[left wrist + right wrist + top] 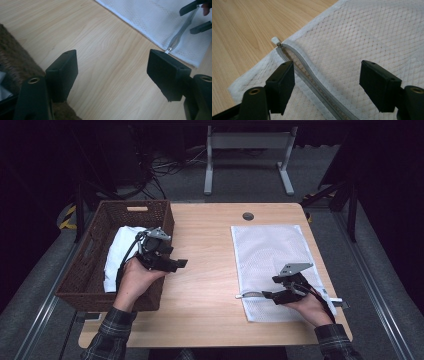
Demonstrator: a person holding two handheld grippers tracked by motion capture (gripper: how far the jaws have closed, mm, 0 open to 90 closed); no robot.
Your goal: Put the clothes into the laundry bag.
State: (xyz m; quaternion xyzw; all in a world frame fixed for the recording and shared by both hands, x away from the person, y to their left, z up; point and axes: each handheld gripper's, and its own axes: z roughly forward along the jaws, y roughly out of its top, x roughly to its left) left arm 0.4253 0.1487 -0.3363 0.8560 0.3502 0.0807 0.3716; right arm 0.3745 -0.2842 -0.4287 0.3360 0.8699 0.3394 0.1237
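So the white mesh laundry bag (272,265) is laid flat on the table (210,270), well to the right of the wicker basket (95,270). The right gripper (266,294) is held over the bag's near edge, jaws spread wide on either side of the grey zipper (312,82), nothing pinched; the white zipper pull (275,40) is seen at the bag's corner. The left gripper (183,263) is held beside the basket, jaws also apart and empty. White cloth (120,252) is piled inside the basket.
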